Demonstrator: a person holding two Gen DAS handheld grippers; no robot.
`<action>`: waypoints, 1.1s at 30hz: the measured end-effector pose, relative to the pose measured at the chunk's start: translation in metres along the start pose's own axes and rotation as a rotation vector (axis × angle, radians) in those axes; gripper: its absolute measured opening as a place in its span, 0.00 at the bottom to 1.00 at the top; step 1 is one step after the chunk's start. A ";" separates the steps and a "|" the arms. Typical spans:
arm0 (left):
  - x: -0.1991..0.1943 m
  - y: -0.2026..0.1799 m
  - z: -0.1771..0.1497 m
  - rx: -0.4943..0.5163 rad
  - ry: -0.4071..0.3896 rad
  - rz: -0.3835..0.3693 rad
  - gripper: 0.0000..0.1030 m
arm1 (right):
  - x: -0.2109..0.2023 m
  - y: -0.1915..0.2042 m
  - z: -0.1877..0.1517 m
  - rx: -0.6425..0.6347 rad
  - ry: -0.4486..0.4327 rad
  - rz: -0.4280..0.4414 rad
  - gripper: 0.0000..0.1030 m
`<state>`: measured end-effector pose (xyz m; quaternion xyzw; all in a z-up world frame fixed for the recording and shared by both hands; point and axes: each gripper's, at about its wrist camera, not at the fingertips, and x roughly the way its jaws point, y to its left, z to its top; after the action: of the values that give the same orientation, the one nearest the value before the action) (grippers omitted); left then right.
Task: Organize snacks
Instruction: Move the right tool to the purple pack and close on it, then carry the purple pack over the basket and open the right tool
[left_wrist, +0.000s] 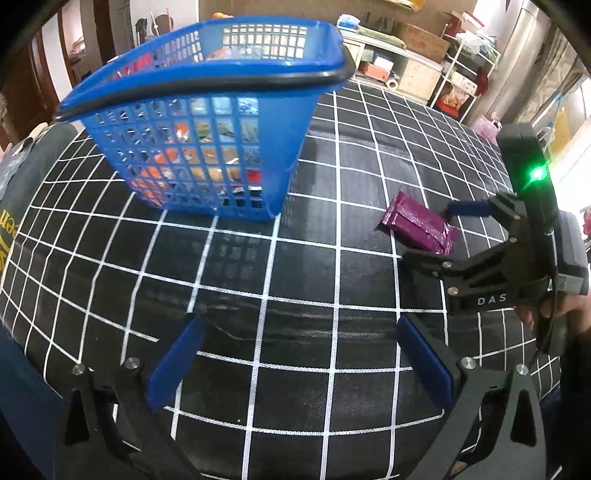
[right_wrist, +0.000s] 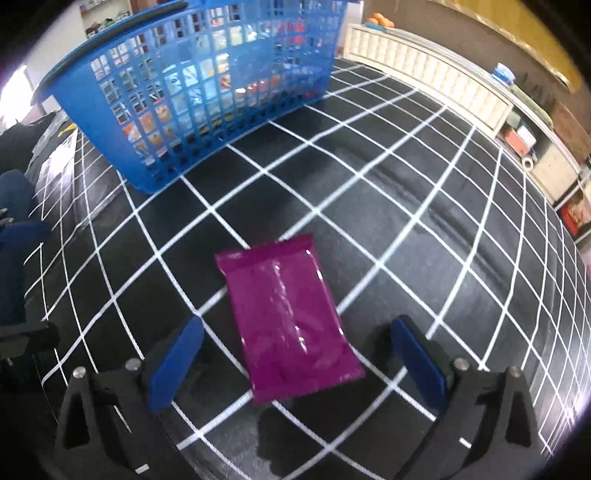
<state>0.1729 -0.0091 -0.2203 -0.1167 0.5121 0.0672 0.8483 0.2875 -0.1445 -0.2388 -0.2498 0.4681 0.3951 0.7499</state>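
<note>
Between our right tongs (right_wrist: 295, 354), spread wide, lay the purple snack packet (right_wrist: 286, 325) on the checked table (right_wrist: 443, 229), untouched. Our left tongs (left_wrist: 299, 354) were wide open, empty. Snacks filled the blue basket (left_wrist: 207, 122).

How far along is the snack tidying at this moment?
Mostly done, it seems: the blue basket already holds several packets. In hand: nothing is gripped, but the open right gripper straddles the purple packet lying flat on the checked cloth. Left to do: close on it and drop it in the basket. The left gripper is open and empty.
</note>
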 end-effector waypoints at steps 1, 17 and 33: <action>0.002 -0.002 0.000 0.002 0.002 -0.004 1.00 | -0.001 0.003 0.000 -0.014 -0.011 0.004 0.98; -0.002 -0.003 0.001 0.012 -0.016 -0.014 1.00 | -0.029 0.017 0.002 -0.016 -0.092 -0.011 0.51; -0.107 0.019 0.016 0.037 -0.222 -0.066 1.00 | -0.148 0.073 0.038 0.033 -0.235 -0.124 0.51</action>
<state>0.1323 0.0140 -0.1207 -0.1095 0.4119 0.0424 0.9036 0.2091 -0.1280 -0.0891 -0.2176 0.3671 0.3668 0.8266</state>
